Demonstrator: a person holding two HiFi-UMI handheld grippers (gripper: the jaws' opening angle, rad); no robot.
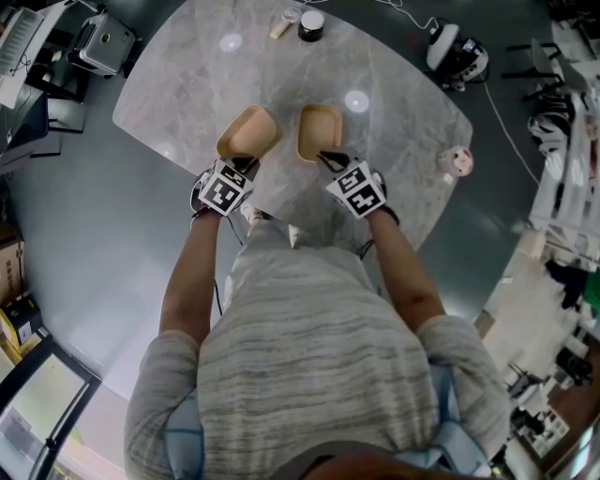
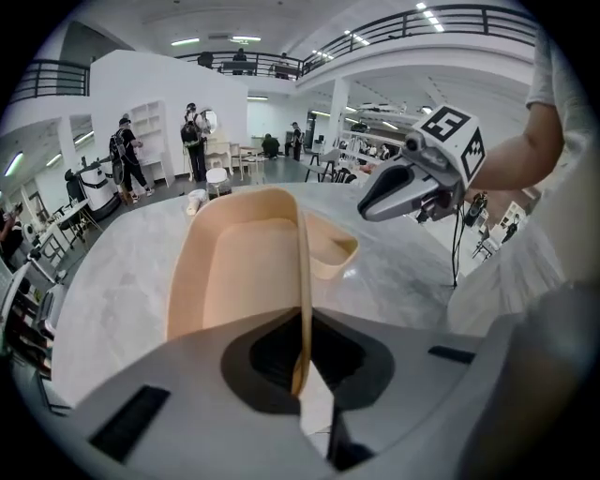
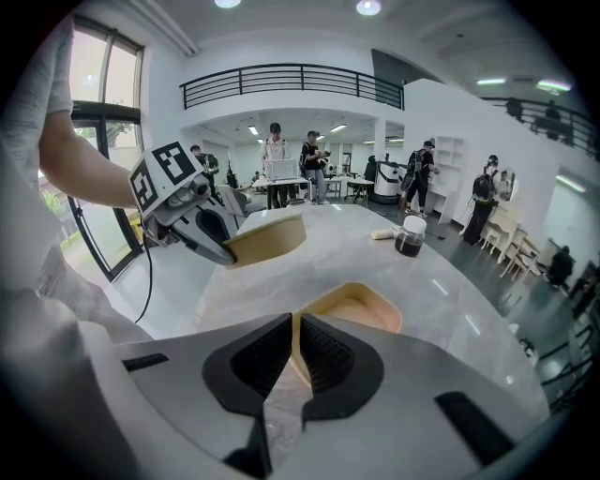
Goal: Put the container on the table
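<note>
Where the grey table (image 1: 403,131) curves toward the person, two tan containers sit side by side over its near part. Left gripper (image 2: 302,361): jaws pinched tight on the thin side wall of the left container (image 1: 248,131), which is held up clear of the table top. Right gripper (image 3: 292,349): jaws nearly together, clamped on the near wall of the right container (image 1: 319,129), which rests on the table. A dark jar (image 1: 311,24) stands at the table's far edge.
</note>
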